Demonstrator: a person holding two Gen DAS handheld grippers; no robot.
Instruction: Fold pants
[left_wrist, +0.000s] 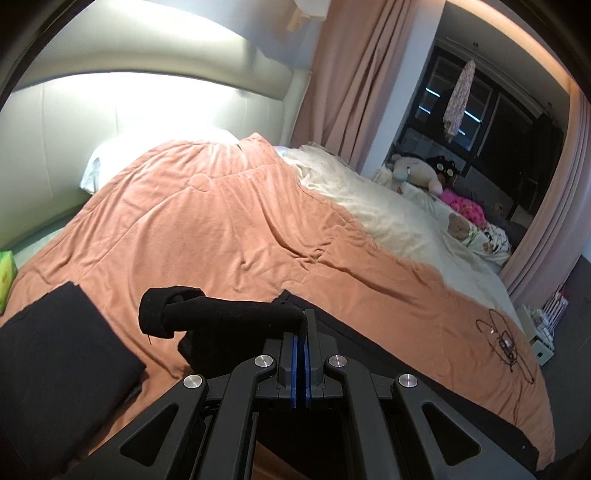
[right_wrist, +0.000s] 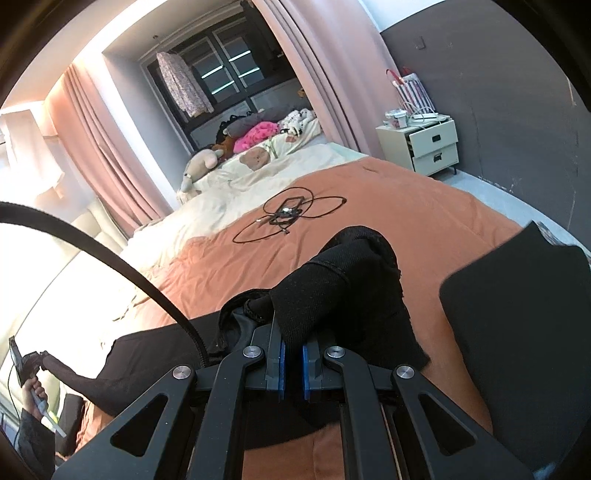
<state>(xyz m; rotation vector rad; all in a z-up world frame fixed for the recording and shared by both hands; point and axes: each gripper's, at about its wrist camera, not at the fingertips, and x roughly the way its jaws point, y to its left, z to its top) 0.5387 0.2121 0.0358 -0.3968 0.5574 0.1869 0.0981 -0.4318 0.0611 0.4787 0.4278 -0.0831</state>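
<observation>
Stretching between the two grippers, a pair of black pants (left_wrist: 229, 314) hangs lifted off the near edge of an orange quilt (left_wrist: 207, 214) that covers most of the bed. The left gripper (left_wrist: 303, 325) has its blue-padded fingers (left_wrist: 293, 343) squeezed together on a bunched edge of the pants, with a rolled cuff sticking out to its left and drooping over the quilt. The right gripper (right_wrist: 291, 332) is likewise pinched tight on the cloth; a thick fold of the pants (right_wrist: 332, 288) rises out from between its blue pads (right_wrist: 281, 365) and blocks the view of their tips.

In the right wrist view the rest of the garment runs away to the left, low across the quilt, toward the left gripper (right_wrist: 26, 363) and the hand (right_wrist: 35, 397) gripping its handle at the far left edge. A black cable (right_wrist: 110, 254) arcs across that side of the view.

A second dark garment, folded flat (left_wrist: 55, 354), lies on the quilt near the bed's edge, apart from the held pants. Farther out on the quilt sits a loose coil of thin black cord (right_wrist: 291, 218). Beyond the quilt, cream bedding (left_wrist: 388, 206) and plush toys (left_wrist: 417, 171) lie by a dark window with pink curtains (left_wrist: 354, 74). A white nightstand (right_wrist: 424, 146) stands against the grey wall on the right.
</observation>
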